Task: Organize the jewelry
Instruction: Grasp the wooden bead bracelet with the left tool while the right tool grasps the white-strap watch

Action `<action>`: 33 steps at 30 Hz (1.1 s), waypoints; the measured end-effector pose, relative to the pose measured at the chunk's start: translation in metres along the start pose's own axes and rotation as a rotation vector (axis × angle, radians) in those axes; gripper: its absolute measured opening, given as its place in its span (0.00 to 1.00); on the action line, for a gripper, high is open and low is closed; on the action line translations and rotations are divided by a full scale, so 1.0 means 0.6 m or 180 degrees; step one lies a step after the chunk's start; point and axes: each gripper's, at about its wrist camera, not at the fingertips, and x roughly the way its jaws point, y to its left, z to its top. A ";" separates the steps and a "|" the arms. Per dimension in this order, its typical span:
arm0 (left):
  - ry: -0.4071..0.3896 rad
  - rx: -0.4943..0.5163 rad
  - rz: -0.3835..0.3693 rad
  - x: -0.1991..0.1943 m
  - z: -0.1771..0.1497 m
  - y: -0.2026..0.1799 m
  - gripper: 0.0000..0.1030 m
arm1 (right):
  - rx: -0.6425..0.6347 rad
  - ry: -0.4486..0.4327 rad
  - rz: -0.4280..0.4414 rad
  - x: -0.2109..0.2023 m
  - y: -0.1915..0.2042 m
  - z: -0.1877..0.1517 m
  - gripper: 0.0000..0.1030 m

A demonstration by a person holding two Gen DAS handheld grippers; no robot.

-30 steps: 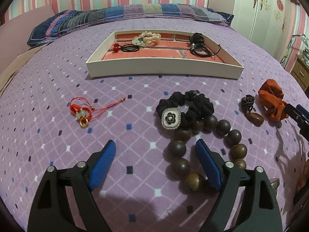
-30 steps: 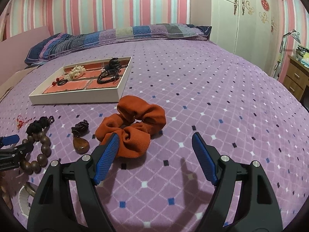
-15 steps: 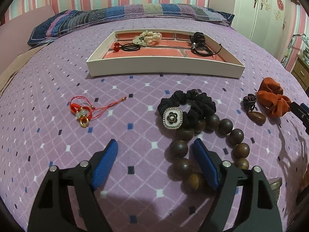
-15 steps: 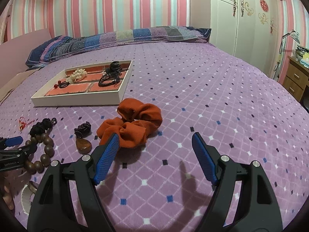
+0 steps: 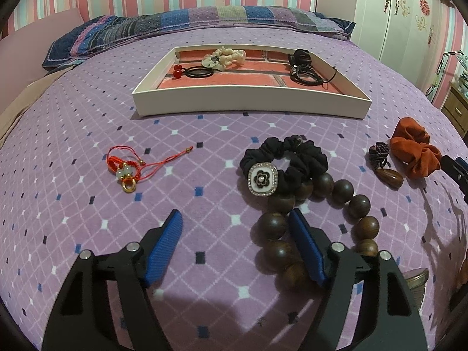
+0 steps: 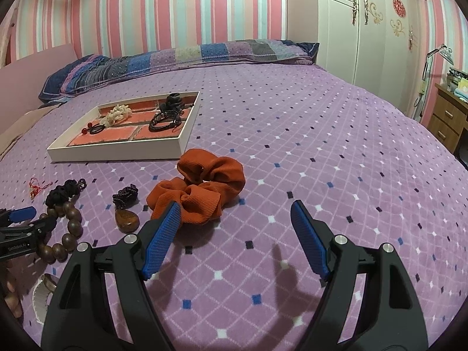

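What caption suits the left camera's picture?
Open left claw above a purple bedspread, beside a wooden bead bracelet.

A bed (image 6: 321,134) in a purple diamond-patterned cover fills the room. Behind it stands a pink-and-blue striped wall (image 6: 190,8); a white wardrobe (image 6: 365,29) and wooden drawers (image 6: 447,117) stand right of it.

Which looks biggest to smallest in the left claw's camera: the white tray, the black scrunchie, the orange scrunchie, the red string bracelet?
1. White tray, by far the widest, though farthest away.
2. Black scrunchie.
3. Orange scrunchie, close to the black one; it sits at the distorted edge, so that order is unsure.
4. Red string bracelet, smallest.
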 end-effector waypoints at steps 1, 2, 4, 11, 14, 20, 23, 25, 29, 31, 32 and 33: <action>0.0001 0.0001 -0.0002 0.000 0.000 -0.001 0.72 | -0.0006 -0.0001 0.0000 -0.001 0.001 -0.001 0.74; 0.0003 0.0000 -0.0003 0.000 0.000 -0.001 0.72 | -0.0017 0.0005 0.0001 -0.002 0.003 -0.003 0.74; 0.0010 0.0000 -0.0013 0.001 0.000 -0.001 0.72 | -0.0033 0.0014 0.0001 -0.005 0.006 -0.004 0.74; 0.0014 -0.0014 -0.0035 0.002 0.000 0.002 0.71 | -0.0074 0.0047 0.0001 -0.028 0.017 -0.017 0.74; 0.0016 0.0001 -0.0032 0.002 0.000 0.002 0.70 | -0.0138 0.0040 -0.0013 -0.050 0.026 -0.023 0.74; 0.0017 0.0012 -0.0006 -0.002 -0.005 0.004 0.59 | -0.0209 0.0087 0.0093 -0.093 0.052 -0.036 0.74; 0.0018 0.0019 0.0003 -0.009 -0.012 0.008 0.48 | -0.0310 0.0090 0.0147 -0.112 0.074 -0.043 0.74; 0.0025 0.0001 -0.0012 -0.015 -0.018 0.013 0.40 | -0.0372 0.0115 0.0194 -0.122 0.090 -0.050 0.74; 0.0043 -0.0041 -0.0052 -0.029 -0.029 0.024 0.21 | -0.0396 0.0227 0.0351 -0.126 0.116 -0.062 0.74; 0.0047 -0.0061 -0.0089 -0.035 -0.034 0.028 0.21 | -0.0410 0.0286 0.0424 -0.124 0.128 -0.066 0.74; 0.0045 -0.0062 -0.0098 -0.038 -0.037 0.030 0.21 | -0.0442 0.0326 0.0455 -0.121 0.139 -0.070 0.74; 0.0041 -0.0054 -0.0096 -0.042 -0.041 0.031 0.20 | -0.0467 0.0353 0.0463 -0.120 0.146 -0.073 0.73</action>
